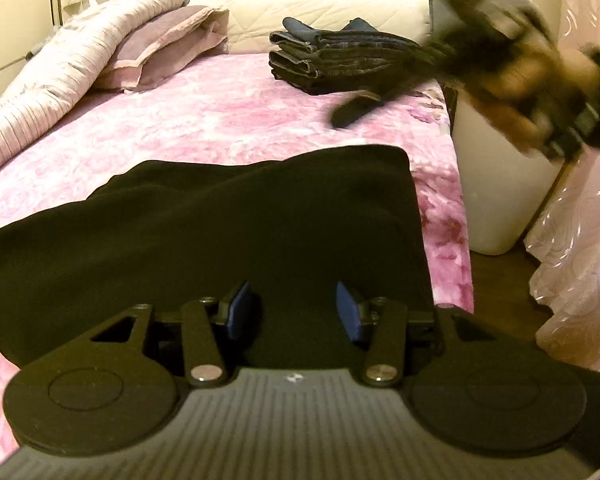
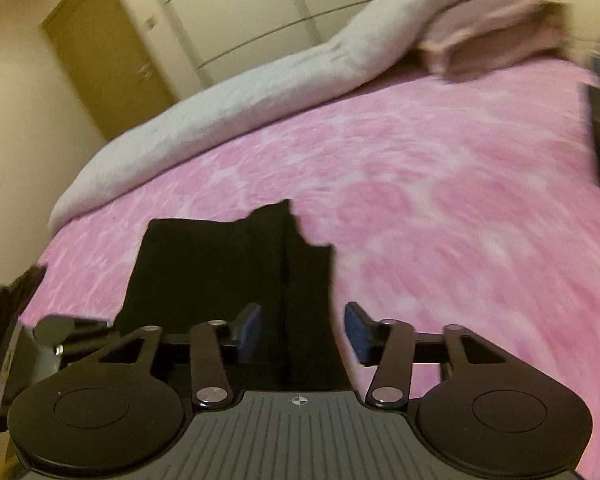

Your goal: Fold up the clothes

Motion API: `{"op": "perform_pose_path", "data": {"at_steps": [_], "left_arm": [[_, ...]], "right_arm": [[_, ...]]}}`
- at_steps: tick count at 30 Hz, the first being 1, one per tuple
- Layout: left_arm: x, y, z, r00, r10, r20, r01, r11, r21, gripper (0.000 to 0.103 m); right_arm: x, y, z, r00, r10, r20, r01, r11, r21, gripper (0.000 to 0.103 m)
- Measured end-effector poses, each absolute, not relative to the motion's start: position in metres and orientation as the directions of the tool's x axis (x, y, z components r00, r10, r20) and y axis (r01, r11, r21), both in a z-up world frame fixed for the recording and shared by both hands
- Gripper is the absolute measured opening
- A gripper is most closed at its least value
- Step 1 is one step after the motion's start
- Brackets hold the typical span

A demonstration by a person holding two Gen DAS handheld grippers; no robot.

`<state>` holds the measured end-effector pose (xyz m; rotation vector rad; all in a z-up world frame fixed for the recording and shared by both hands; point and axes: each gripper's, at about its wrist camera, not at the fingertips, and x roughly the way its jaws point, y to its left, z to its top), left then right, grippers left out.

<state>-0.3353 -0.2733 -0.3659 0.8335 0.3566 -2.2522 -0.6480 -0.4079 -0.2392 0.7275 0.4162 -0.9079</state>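
Note:
A black garment (image 1: 204, 232) lies partly folded on the pink bed cover (image 1: 220, 120). My left gripper (image 1: 296, 308) is open just above its near edge, blue pads apart, nothing between them. In the right wrist view the same black garment (image 2: 228, 272) lies under my right gripper (image 2: 302, 330), which is open with its pads apart over the cloth. The right gripper and the hand on it also show blurred at the upper right of the left wrist view (image 1: 520, 64). A stack of folded dark jeans (image 1: 340, 60) sits at the far side of the bed.
A rolled pale duvet (image 1: 60, 72) and a mauve pillow (image 1: 168, 44) lie along the left of the bed. A white bin (image 1: 500, 184) stands on the floor beside the bed's right edge. A pink curtain (image 1: 580, 240) hangs at the right. A wardrobe and door (image 2: 100, 52) stand behind.

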Motion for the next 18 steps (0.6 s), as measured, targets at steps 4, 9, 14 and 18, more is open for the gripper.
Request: {"op": "perform_pose_path", "data": {"at_steps": [4,9,14,18], "left_arm": [[-0.341,-0.288,-0.355,-0.563,-0.512,-0.649,0.693,-0.720,-0.034,0.042],[-0.366,-0.296,-0.368,-0.534,-0.506,-0.677,0.653,-0.756,0.049,0.042],[-0.366,-0.300,-0.372,-0.541,-0.506,-0.672,0.662,-0.749,0.032,0.043],[-0.370,-0.300,-0.372,-0.542,-0.508,-0.669,0.654,-0.755,0.043,0.042]], "right_arm": [[-0.666,-0.367,-0.266,0.520,-0.626,-0.581,0.826,0.197,0.528,0.056],[-0.671,-0.352,-0.289,0.559,-0.672,-0.486,0.699,0.066,0.712,0.056],[-0.659,-0.358,-0.285,0.581,-0.670,-0.462,0.675,0.080,0.733,0.056],[-0.657,-0.369,-0.290,0.592,-0.660,-0.462,0.655,0.060,0.753,0.012]]}}
